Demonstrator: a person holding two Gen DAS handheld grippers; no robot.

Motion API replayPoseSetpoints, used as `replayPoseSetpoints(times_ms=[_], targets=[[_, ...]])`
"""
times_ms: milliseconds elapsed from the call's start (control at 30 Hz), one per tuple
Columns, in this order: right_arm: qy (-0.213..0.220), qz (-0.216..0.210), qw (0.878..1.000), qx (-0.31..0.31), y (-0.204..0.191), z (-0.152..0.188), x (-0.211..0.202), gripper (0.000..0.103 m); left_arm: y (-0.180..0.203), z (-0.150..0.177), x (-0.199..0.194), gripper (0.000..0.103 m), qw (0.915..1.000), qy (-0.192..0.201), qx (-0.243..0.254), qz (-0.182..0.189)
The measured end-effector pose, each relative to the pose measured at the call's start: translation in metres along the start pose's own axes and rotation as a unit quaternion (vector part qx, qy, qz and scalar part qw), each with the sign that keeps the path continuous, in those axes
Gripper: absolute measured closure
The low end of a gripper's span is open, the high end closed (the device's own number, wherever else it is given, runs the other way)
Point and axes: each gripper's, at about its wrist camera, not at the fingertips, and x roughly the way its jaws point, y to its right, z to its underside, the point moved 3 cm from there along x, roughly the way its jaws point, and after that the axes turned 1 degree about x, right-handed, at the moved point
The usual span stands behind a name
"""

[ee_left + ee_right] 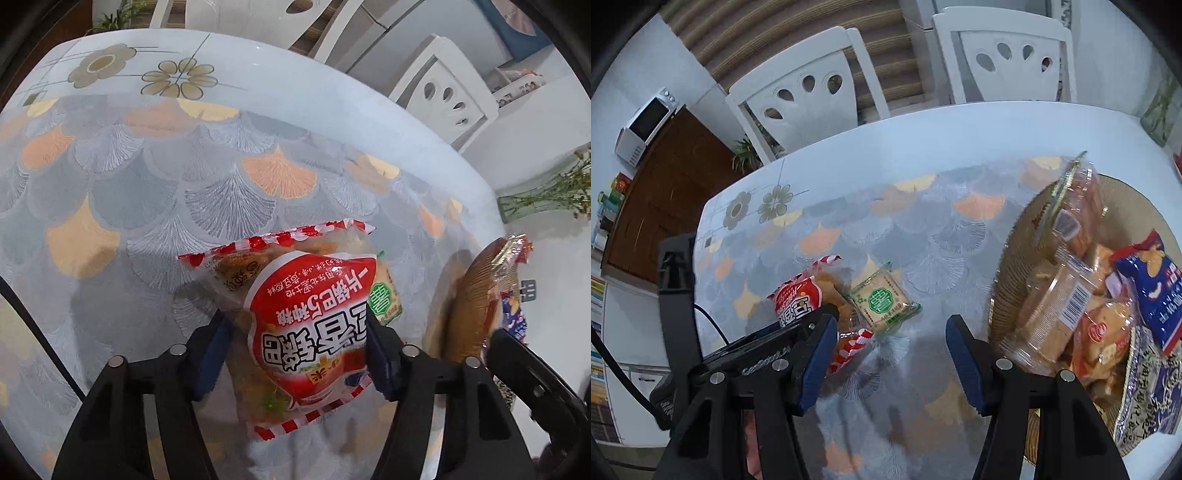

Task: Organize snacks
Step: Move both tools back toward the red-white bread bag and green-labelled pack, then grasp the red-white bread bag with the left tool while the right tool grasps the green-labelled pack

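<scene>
1. Left claw (299,354) clamped on red snack bag (310,325), resting on table (147,177).
2. Right claw (890,347) apart, empty, over bare cloth.
3. One green packet (882,301) touching the red bag.
4. One woven basket (1008,266) at right edge, several snacks inside.
5. Two white chairs (798,99) beyond far edge.

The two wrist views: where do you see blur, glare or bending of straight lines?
Left wrist view: the red and white snack bag between the claw fingers is sharp; the glossy patterned tablecloth bulges from fisheye; black corners. Right wrist view: soft blur on the tablecloth near the right claw; the white chair backs curve; the woven basket shows no strong glare.
</scene>
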Motion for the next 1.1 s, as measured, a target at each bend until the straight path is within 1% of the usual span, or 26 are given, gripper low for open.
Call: replayPoseSetpoints(times_ms=[100, 200, 333, 433, 567, 667, 700, 833, 1000, 1033, 1100], targets=[[-0.009, -0.008, 1.0, 0.0, -0.003, -0.004, 0.01, 0.044, -0.01, 0.0, -0.009, 0.047, 1.0, 0.005, -0.006, 0.002], [-0.022, -0.02, 1.0, -0.002, -0.009, -0.007, 0.024, 0.044, -0.029, 0.001, -0.022, 0.047, 0.9997, 0.012, -0.016, -0.01], [-0.041, -0.004, 0.999, -0.022, -0.016, -0.008, 0.049, 0.044, -0.056, 0.002, -0.034, 0.047, 0.9991, 0.016, -0.031, -0.023], [-0.059, 0.007, 0.998, -0.03, -0.017, -0.005, 0.068, 0.044, -0.065, 0.004, -0.04, 0.047, 0.9988, 0.022, -0.03, -0.031], [-0.08, 0.023, 0.996, -0.04, -0.016, -0.001, 0.091, 0.044, -0.069, 0.007, -0.043, 0.047, 0.9988, 0.022, -0.019, -0.039], [-0.073, 0.046, 0.995, -0.057, -0.016, -0.002, 0.099, 0.044, -0.069, 0.009, -0.045, 0.047, 0.9987, 0.023, -0.006, -0.046], [-0.076, 0.046, 0.994, -0.06, -0.016, -0.003, 0.102, 0.042, -0.068, 0.01, -0.045, 0.047, 0.9986, 0.023, 0.0, -0.048], [-0.085, 0.046, 0.993, -0.063, -0.014, -0.003, 0.11, 0.041, -0.069, 0.011, -0.044, 0.047, 0.9986, 0.02, 0.008, -0.048], [-0.074, 0.06, 0.992, -0.083, -0.018, 0.0, 0.113, 0.042, -0.068, 0.013, -0.043, 0.047, 0.9986, 0.018, 0.012, -0.048], [-0.07, 0.062, 0.992, -0.086, -0.018, 0.001, 0.113, 0.043, -0.067, 0.013, -0.043, 0.047, 0.9986, 0.018, 0.013, -0.049], [-0.059, 0.07, 0.991, -0.094, -0.019, 0.003, 0.111, 0.063, -0.066, 0.013, -0.044, 0.047, 0.9984, 0.02, 0.017, -0.05]])
